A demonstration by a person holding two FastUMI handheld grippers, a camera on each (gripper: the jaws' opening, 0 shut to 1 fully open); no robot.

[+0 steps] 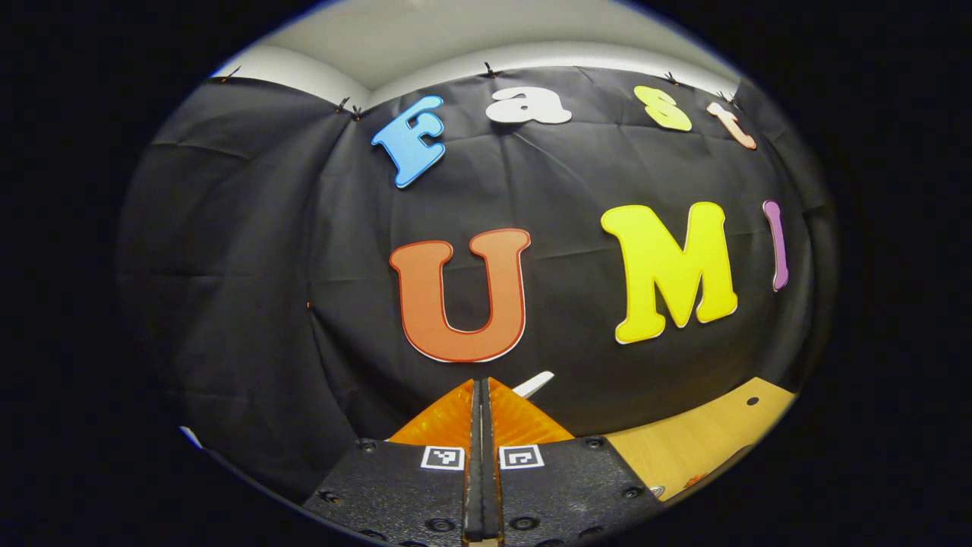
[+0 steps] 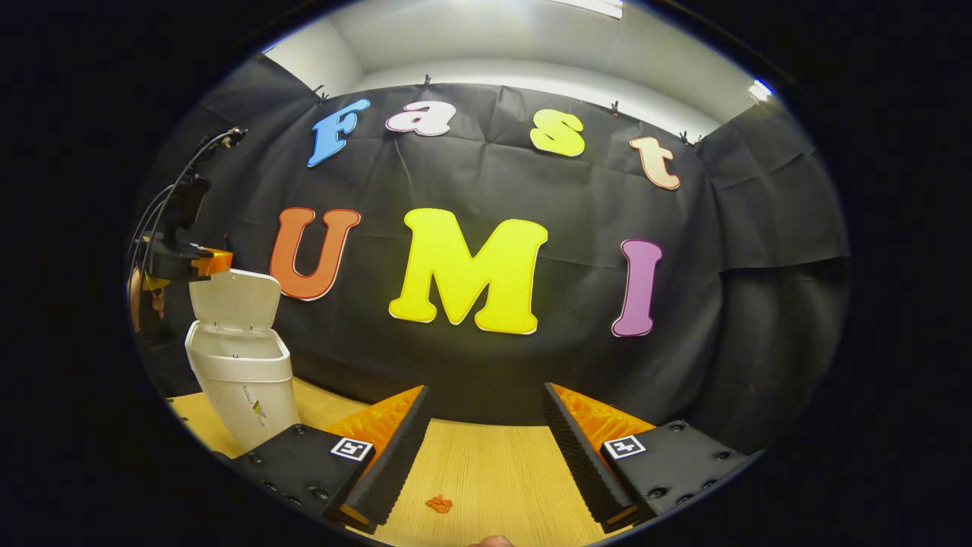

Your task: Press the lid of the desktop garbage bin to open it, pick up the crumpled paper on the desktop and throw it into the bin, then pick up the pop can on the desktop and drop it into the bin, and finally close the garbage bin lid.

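In the left gripper view, your left gripper (image 1: 482, 414) sits at the bottom centre of the frame with its fingers pressed together, nothing between them. Just past the fingertips, slightly right of centre, a thin white edge (image 1: 534, 384) pokes up; you cannot tell from this view what it belongs to. A strip of the wooden worktop (image 1: 695, 444) shows at the lower right.

In the right gripper view, your right gripper (image 2: 486, 433) is at the bottom of the frame with its fingers spread wide and empty, the worktop (image 2: 493, 471) visible between them. A small orange scrap (image 2: 439, 503) lies on the worktop near the bottom centre, between the fingers.

The white garbage bin (image 2: 243, 380) stands on the worktop at the lower left of that frame, its lid (image 2: 234, 301) flipped up and open. Your left gripper (image 2: 199, 262) appears at the far left, just above the top edge of the raised lid; whether it touches the lid is unclear.
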